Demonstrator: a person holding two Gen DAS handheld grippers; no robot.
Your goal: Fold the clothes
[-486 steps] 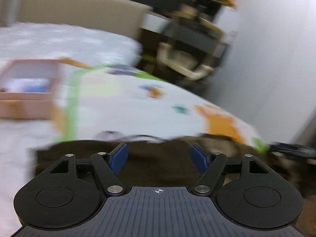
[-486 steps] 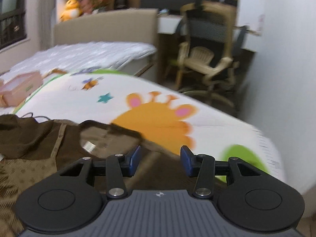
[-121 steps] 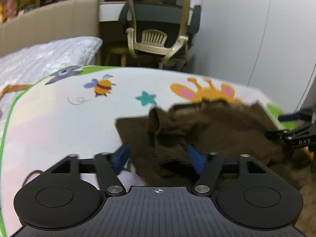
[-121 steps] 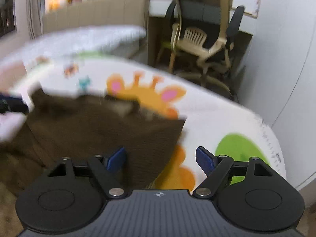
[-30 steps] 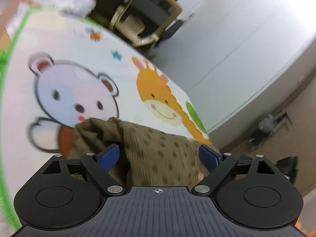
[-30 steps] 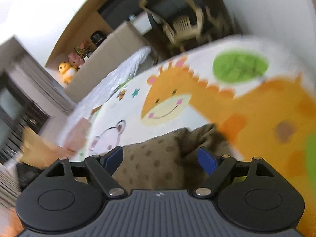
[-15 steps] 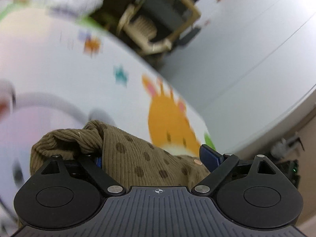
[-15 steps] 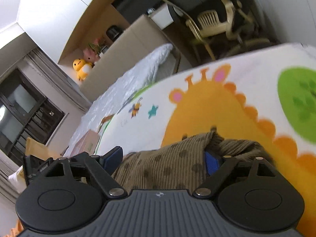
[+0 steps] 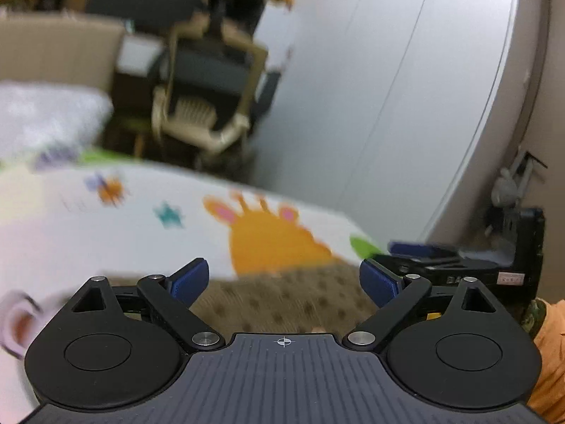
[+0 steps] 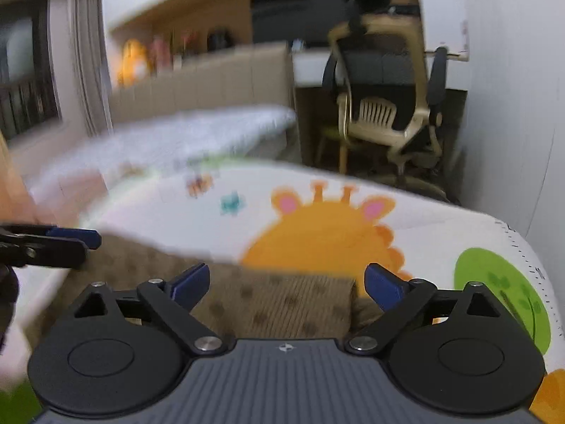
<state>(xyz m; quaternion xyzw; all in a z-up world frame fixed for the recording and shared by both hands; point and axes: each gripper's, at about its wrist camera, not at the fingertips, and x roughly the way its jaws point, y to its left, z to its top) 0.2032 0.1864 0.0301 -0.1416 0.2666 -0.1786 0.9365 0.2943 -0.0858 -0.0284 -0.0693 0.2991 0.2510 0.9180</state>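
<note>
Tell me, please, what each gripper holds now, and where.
Nothing. Left gripper open; right gripper opening, both above the brown dotted corduroy garment.

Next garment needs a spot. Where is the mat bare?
Bare: the far stretch of the mat beyond the dotted garment, over the giraffe and toward the green tree. Crowded: the near edge, under the garment and both grippers.

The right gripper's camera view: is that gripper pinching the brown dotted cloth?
No: the right gripper has its blue fingers spread apart and opening wider, and the brown dotted cloth lies loose beneath them on the cartoon mat.
</note>
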